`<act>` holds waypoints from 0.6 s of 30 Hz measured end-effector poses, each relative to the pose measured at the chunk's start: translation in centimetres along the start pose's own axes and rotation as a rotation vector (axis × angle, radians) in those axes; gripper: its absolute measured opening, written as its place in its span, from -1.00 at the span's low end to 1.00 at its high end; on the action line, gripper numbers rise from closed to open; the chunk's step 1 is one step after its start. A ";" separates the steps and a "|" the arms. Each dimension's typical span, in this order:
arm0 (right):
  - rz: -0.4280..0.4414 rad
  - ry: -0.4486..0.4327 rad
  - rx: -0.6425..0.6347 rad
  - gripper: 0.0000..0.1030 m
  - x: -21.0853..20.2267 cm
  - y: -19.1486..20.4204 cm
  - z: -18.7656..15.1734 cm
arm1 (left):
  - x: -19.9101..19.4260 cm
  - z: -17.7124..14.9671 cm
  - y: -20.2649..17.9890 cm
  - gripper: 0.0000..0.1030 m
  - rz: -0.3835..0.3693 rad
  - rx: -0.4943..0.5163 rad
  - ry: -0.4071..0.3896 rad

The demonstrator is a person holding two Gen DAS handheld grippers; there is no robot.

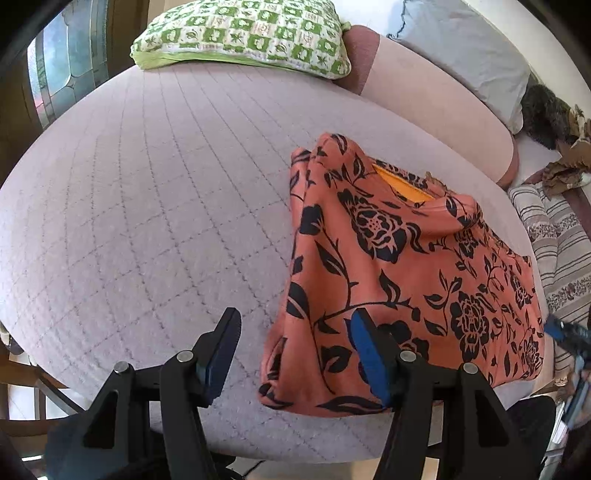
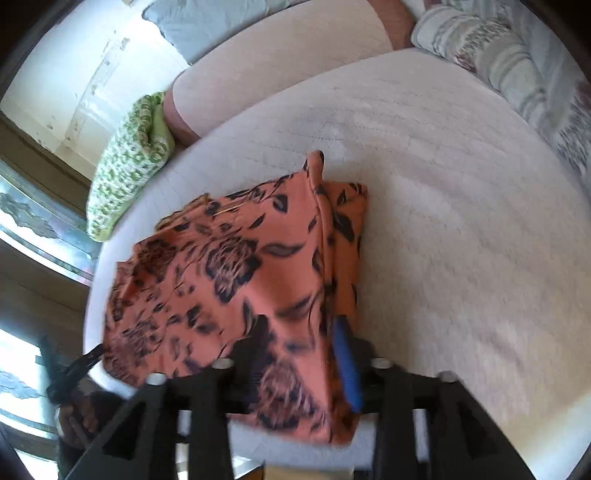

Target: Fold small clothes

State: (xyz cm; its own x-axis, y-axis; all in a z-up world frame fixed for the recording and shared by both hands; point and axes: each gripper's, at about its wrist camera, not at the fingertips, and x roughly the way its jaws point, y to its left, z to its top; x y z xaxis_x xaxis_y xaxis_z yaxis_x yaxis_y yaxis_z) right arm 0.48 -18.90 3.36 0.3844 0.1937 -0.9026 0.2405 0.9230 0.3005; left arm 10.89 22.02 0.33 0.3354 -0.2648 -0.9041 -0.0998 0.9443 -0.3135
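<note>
The left claw (image 1: 295, 354) is hanging with its jaws apart, straddling the near left edge of the shirt (image 1: 399, 266), nothing pinched. The right claw (image 2: 295, 369) is blurry over the shirt's right fold; can't tell if it's gripping. The shirt is sitting half folded on the bed (image 1: 147, 203), near its front edge. Best to pinch both near corners evenly before folding away. No readable label, just an orange neck patch.

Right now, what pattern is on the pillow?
Green and white checks on the pillow; clearest in the left wrist view.
</note>
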 end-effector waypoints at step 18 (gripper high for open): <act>0.018 -0.037 0.150 -0.48 1.5 -2.9 0.1 | -0.2 0.4 1.0 0.22 0.002 0.020 -0.025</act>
State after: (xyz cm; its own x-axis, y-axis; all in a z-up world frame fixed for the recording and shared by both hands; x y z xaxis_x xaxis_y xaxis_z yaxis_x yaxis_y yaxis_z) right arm 0.44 -21.29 1.22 0.4220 0.1952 -0.8854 0.3624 0.8588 0.3621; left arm 11.13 23.09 0.38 0.3584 -0.2584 -0.8971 -0.0820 0.9485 -0.3059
